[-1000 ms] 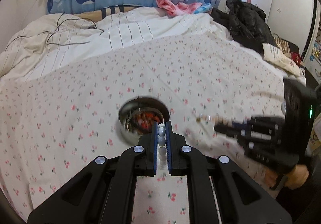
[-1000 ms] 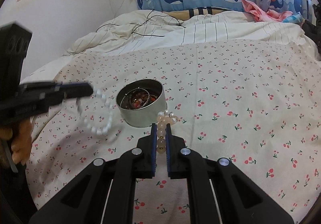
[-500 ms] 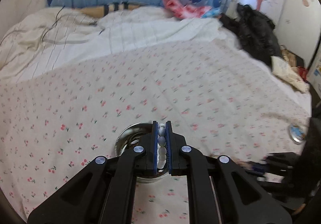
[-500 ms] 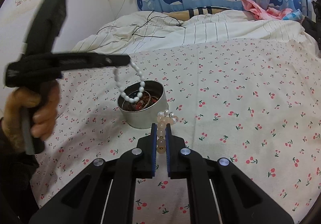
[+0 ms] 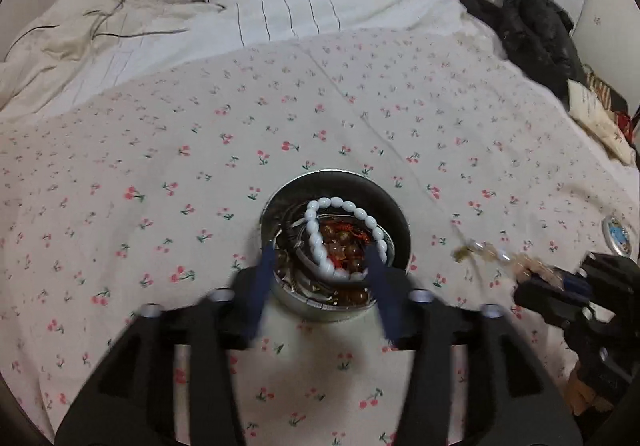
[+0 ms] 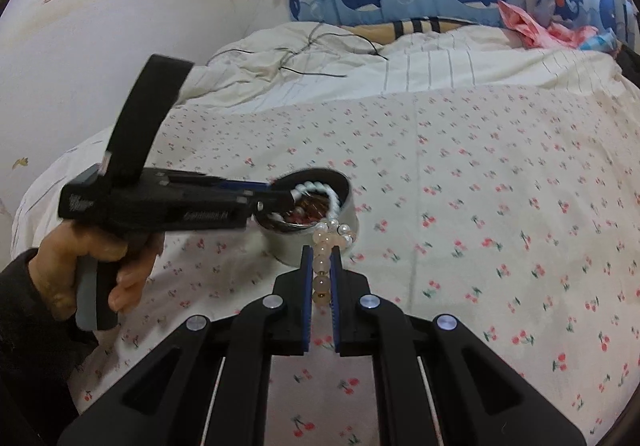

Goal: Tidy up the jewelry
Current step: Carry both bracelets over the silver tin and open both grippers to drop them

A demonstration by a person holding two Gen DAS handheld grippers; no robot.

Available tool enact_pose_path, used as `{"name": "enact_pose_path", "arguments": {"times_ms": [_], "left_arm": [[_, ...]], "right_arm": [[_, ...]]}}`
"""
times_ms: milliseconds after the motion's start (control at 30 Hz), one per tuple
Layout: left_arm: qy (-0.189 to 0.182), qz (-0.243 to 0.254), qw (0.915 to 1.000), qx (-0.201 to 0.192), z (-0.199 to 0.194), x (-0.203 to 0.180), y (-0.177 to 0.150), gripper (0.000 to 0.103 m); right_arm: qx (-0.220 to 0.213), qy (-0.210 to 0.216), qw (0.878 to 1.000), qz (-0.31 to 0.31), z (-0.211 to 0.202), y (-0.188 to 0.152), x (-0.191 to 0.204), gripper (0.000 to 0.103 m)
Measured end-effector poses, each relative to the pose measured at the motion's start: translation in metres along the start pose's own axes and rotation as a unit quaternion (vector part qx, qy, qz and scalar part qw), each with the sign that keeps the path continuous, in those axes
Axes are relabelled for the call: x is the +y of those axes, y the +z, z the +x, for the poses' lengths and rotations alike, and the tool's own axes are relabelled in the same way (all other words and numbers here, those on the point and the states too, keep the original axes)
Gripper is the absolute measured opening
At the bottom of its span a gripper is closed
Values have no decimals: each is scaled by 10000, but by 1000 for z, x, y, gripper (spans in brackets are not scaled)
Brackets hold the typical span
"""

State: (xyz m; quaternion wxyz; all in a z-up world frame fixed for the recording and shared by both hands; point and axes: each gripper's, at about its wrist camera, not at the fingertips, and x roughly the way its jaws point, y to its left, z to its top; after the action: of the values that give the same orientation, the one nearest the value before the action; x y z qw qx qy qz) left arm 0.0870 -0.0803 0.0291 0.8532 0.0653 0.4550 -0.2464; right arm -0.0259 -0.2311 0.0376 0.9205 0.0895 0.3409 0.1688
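Note:
A round metal tin (image 5: 394, 214) stands on the cherry-print bedsheet and holds brown and red bead jewelry. A white bead bracelet (image 5: 344, 238) lies in the tin, free of my fingers. My left gripper (image 5: 322, 266) is open, its jaws spread wide above the tin's near rim. The right wrist view shows the left gripper (image 6: 276, 198) over the tin (image 6: 344, 218) with the white bracelet (image 6: 320, 192) in it. My right gripper (image 6: 320, 258) is shut on a pale peach bead bracelet (image 6: 324, 266), just in front of the tin. It also shows in the left wrist view (image 5: 560, 282).
A small round tin lid (image 5: 618, 236) lies on the sheet at the right. A rumpled white duvet (image 5: 200, 42) with a dark cable lies behind. Dark clothes (image 5: 532, 30) are piled at the back right. A wall (image 6: 120, 6) bounds the bed's left side.
My left gripper moved over the tin, opened wide and let the white bracelet fall into it. My right gripper stays shut on the peach bracelet.

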Motion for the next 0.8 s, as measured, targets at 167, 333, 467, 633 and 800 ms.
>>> {"name": "enact_pose_path", "arguments": {"times_ms": [167,333,467,633,800], "left_arm": [[7,-301,9994,-191,-26,19,-12,50],[426,-616,9960,-481,-47,35,-30,63],[593,-803,9931,-609,-55,45,-42,73],[642,-767,9937,-508,-51,45,-44,77],[925,-410,9937,-471,-45,29,-46,81]], "right_arm": [[1,104,9998,-140,10,10,11,9],[-7,254,9995,-170,24,23,21,9],[10,304,9994,-183,49,40,26,9],[484,-13,9988,40,85,44,10,47],[259,-237,9991,-245,51,33,13,56]]}}
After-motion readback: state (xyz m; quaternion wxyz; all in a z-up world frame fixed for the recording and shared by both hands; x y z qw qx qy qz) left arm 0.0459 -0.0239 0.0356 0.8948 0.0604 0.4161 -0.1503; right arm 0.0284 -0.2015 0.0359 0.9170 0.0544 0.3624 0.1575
